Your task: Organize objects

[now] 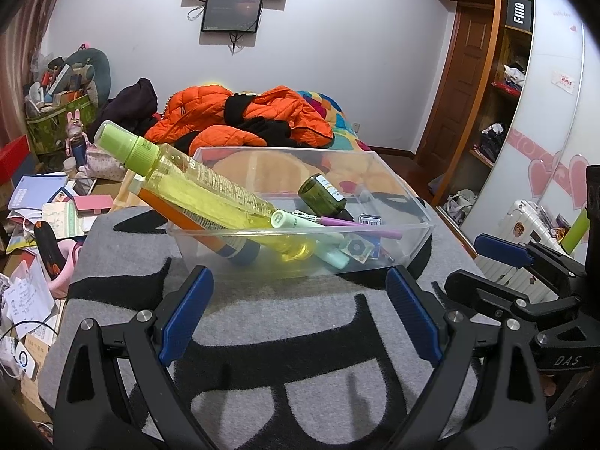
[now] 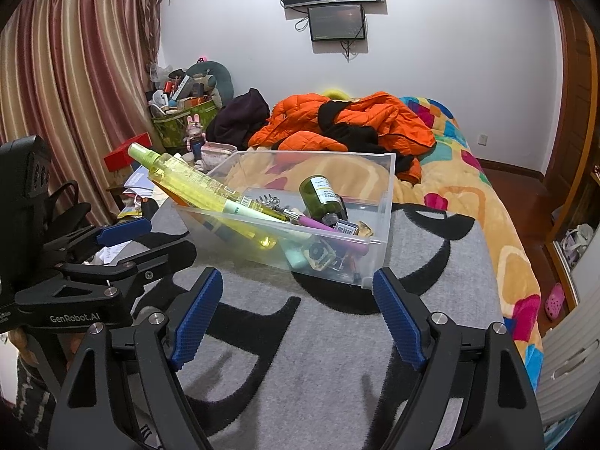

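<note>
A clear plastic bin [image 1: 408, 206] [image 2: 386, 187] stands on a grey blanket with black marks. In it lean a tall yellow spray bottle [image 1: 195, 183] [image 2: 180, 180] with a green cap, a dark green bottle [image 1: 322, 195] [image 2: 320, 195], a purple pen [image 1: 360, 225] [image 2: 315, 223], a mint tube [image 1: 300, 221] and several small items. My left gripper [image 1: 300, 318] stands open just in front of the bin with nothing between its fingers. My right gripper [image 2: 296, 315] is open too, short of the bin's near corner, and holds nothing.
An orange jacket [image 1: 240, 112] [image 2: 356, 120] and dark clothes lie on the colourful bedspread [image 2: 468, 195] behind the bin. Papers and boxes [image 1: 41, 202] crowd the left side. A wardrobe [image 1: 525, 105] stands at the right, curtains [image 2: 56, 93] at the left.
</note>
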